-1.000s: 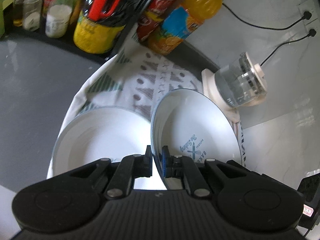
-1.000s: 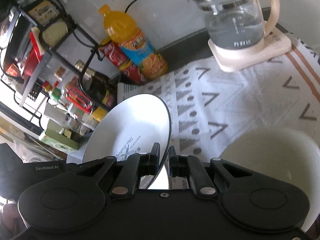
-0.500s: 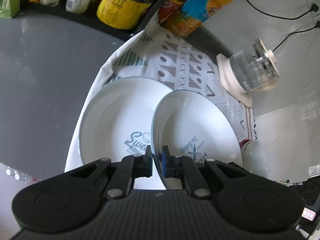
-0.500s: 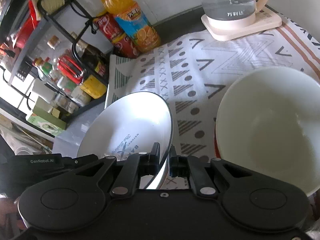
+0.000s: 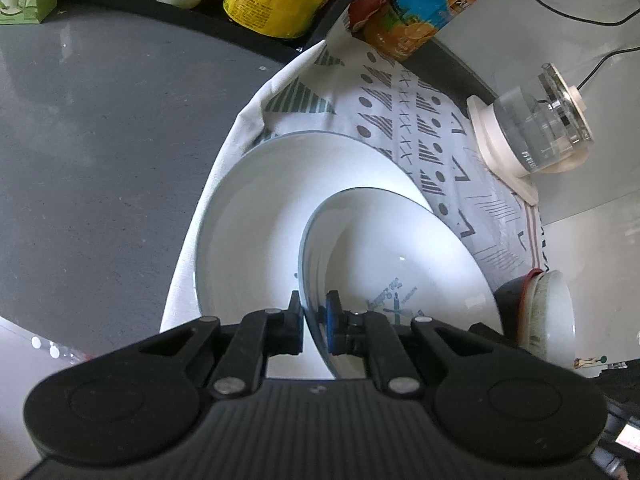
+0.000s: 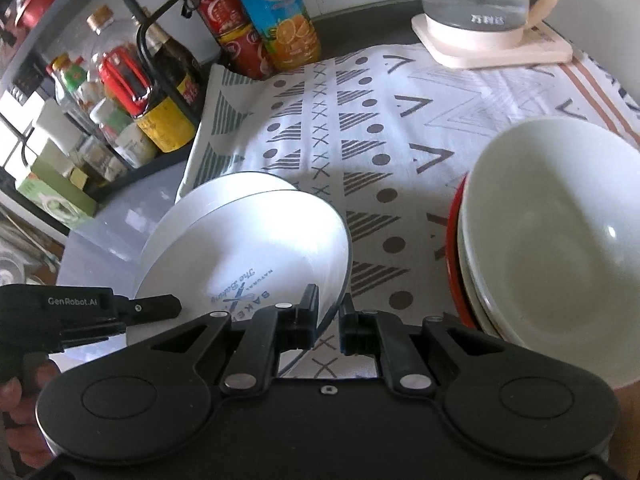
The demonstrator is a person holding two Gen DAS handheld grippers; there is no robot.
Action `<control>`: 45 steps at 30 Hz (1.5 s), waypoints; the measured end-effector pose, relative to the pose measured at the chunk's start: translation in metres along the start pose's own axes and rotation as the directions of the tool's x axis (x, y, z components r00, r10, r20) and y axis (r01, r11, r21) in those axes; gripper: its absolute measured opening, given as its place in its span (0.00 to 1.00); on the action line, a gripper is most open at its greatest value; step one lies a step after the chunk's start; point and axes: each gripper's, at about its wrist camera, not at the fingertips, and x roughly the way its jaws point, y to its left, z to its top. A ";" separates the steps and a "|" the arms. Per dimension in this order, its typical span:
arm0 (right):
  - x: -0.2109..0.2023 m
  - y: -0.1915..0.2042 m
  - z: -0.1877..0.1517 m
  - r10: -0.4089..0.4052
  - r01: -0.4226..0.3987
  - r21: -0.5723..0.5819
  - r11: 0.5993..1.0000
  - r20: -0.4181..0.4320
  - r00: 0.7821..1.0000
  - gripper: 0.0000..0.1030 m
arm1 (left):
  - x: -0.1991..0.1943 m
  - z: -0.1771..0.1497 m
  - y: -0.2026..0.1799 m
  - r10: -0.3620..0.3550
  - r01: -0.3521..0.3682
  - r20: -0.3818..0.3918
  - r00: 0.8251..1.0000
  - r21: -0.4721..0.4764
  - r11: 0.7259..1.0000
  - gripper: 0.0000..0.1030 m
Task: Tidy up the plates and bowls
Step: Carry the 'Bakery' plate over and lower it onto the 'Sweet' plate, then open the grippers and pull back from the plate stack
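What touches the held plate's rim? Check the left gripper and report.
Touching. In the left wrist view, the left gripper has its pads clamped on the held plate at the rim, one pad on each face.

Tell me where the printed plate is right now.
The printed plate is gripped at its rim by both the left gripper and the right gripper, tilted over the larger plate at the cloth's left edge, left of the stacked bowls.
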 end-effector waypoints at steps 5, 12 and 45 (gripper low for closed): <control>0.007 0.008 -0.001 -0.028 0.028 -0.049 0.998 -0.012 1.000 0.10 | 0.004 -0.001 0.005 0.028 -0.028 -0.004 1.000 -0.010 1.000 0.10; 0.015 0.017 -0.006 -0.058 0.055 -0.090 0.994 -0.021 0.998 0.11 | 0.004 -0.001 0.004 0.052 -0.053 0.020 0.998 0.022 0.998 0.10; -0.009 0.004 -0.008 -0.029 0.029 0.030 0.999 -0.002 1.000 0.29 | 0.001 0.022 -0.003 0.195 -0.204 0.061 0.979 0.199 0.959 0.13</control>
